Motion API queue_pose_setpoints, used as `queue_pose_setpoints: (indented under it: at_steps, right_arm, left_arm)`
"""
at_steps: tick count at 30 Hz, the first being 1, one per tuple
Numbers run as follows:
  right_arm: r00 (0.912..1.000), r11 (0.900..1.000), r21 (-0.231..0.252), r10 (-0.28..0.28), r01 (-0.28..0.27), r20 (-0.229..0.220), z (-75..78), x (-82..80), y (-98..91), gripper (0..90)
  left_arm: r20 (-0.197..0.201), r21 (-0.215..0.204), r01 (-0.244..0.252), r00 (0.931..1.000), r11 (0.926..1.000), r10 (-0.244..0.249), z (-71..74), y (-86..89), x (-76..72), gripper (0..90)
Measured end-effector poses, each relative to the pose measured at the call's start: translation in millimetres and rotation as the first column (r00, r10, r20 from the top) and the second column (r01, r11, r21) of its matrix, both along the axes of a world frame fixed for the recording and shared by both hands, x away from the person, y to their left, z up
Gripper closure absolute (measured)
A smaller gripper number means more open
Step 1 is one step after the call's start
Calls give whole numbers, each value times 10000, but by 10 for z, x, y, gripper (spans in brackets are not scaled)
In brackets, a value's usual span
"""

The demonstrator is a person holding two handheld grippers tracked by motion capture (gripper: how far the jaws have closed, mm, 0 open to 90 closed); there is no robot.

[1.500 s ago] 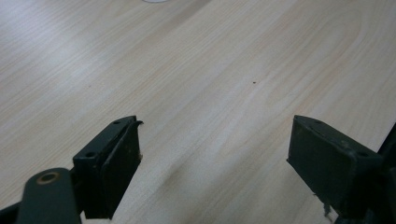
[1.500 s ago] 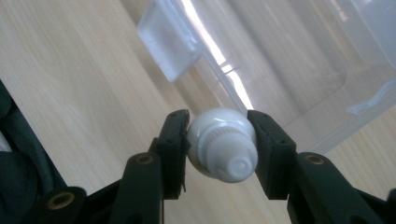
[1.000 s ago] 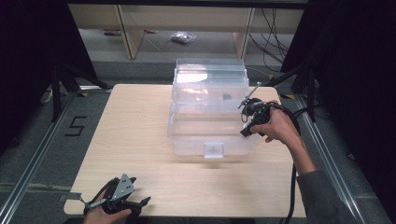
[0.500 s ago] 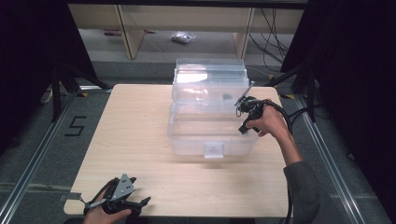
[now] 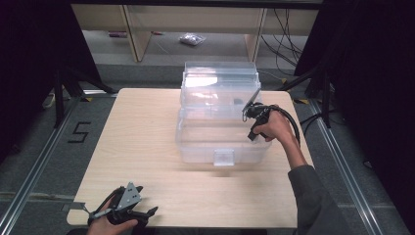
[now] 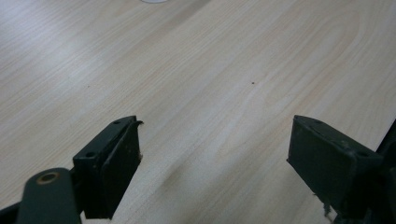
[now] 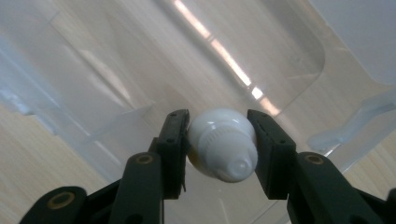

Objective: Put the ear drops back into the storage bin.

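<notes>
Work in hand: the right tool (image 7: 218, 128) is carrying a small white bottle (image 7: 221, 142) into the clear plastic storage box (image 5: 195, 142), whose lid (image 5: 219, 81) stands open at the back.
Right tool: clamped on the white bottle, one pad on each side of its rounded body, the ribbed cap and nozzle end pointing back toward the camera in the right gripper view.
Where the bottle is: held just above the open box, near its right wall; the see-through floor of the box lies right behind it.
Right hand: in the high view the right tool (image 5: 254, 115) sits at the right rim of the box, tilted inward.
Left tool: jaws wide apart with nothing between them (image 6: 212, 154), resting low over the bare wooden surface (image 5: 147, 127) at the near left corner, where the high view shows it (image 5: 125, 208).
Doing it well: I'd lower the bottle until it nearly rests on the box floor before letting go, since a round bottle would likely roll or bounce.
Watch for: the right wall and rim, which sit close to the hand; keep the tool inside them.
</notes>
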State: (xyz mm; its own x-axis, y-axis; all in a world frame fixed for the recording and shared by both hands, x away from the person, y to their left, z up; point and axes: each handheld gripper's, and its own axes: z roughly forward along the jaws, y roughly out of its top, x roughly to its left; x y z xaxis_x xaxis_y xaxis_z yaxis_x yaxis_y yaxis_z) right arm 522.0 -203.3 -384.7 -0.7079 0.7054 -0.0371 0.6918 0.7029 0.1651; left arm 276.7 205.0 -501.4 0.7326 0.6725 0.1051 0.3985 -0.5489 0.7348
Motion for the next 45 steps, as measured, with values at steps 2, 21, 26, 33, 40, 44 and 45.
queue_pose_setpoints:
  at_steps: [2,21,26,33,40,44,45]
  right_arm:
    - [9993,9996,8,-269,270,-258,-48,29,10,602]
    - [9950,9975,-29,-705,705,-707,-317,98,19,602]
    - [9960,9982,-131,-590,582,-678,-368,109,4,602]
    - [9942,9975,34,-706,711,-811,-395,103,38,601]
    - [9962,9991,48,-426,431,-755,-486,116,-11,601]
    - [9960,9993,-15,-369,370,-817,-504,118,-11,601]
    - [9960,9993,-15,-369,370,-817,-504,118,-11,601]
  left_arm:
    - [-79,6,21,10000,10000,-21,9,5,-4,164]
    - [3,-17,-9,10000,10000,9,-2,1,1,163]
    - [7,-2,20,10000,10000,-20,-5,1,7,163]
    - [-19,-266,-32,10000,9996,31,-6,-9,-9,164]
    - [1,6,11,10000,10000,-11,-1,1,1,164]
    - [5,31,23,10000,10000,-23,1,2,1,164]
    - [-11,-1,-10,10000,10000,10,-3,-1,0,164]
